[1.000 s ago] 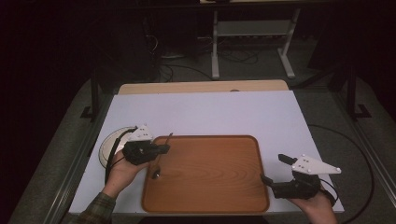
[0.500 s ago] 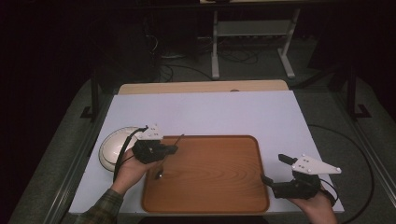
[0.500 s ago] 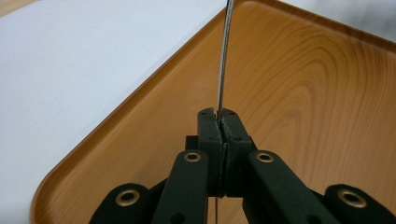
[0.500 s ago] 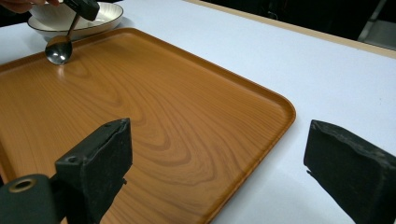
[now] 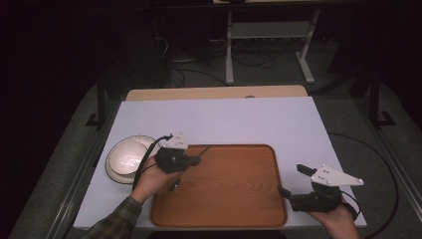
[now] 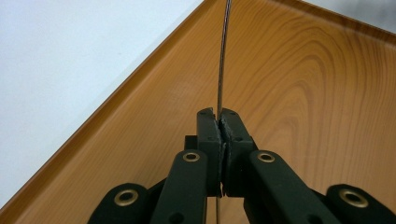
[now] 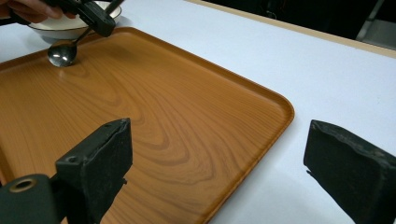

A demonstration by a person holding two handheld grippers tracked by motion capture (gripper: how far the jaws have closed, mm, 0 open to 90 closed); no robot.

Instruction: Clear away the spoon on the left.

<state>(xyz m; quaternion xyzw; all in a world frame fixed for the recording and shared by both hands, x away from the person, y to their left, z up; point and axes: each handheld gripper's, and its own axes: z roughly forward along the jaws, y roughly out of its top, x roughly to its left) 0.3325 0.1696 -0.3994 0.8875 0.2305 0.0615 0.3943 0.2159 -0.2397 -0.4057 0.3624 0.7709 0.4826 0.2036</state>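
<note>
A wooden tray (image 5: 234, 189) lies at the lower centre of the high view, on a pale worktop (image 5: 249, 119) that fills the middle of the frame. A white bowl (image 5: 127, 158) sits at the left of the frame, just beside the tray's left edge.

The left tool (image 5: 195, 161) hangs over the tray's upper-left corner, held by a hand (image 5: 149, 177) whose plaid sleeve (image 5: 117, 221) comes in from the lower left. Its jaws are pressed together on the thin handle of a spoon (image 5: 175, 185). In the left gripper view the metal handle (image 6: 223, 51) runs straight up from between the closed jaws of the left tool (image 6: 222, 122) toward the top of the frame, above the tray's wood grain (image 6: 299, 84). In the right gripper view, at the upper left of the frame, the spoon's bowl (image 7: 61, 53) is low over the tray or touching it; which one cannot be told.

The right tool (image 5: 293, 180) is at the lower right of the high view, at the tray's right edge, held by the other hand (image 5: 336, 219). Its jaws are spread wide apart with nothing between them. In the right gripper view the right tool (image 7: 217, 165) has one jaw over the tray (image 7: 154, 107) and the other over the bare worktop (image 7: 327, 70) at the right of the frame.
</note>
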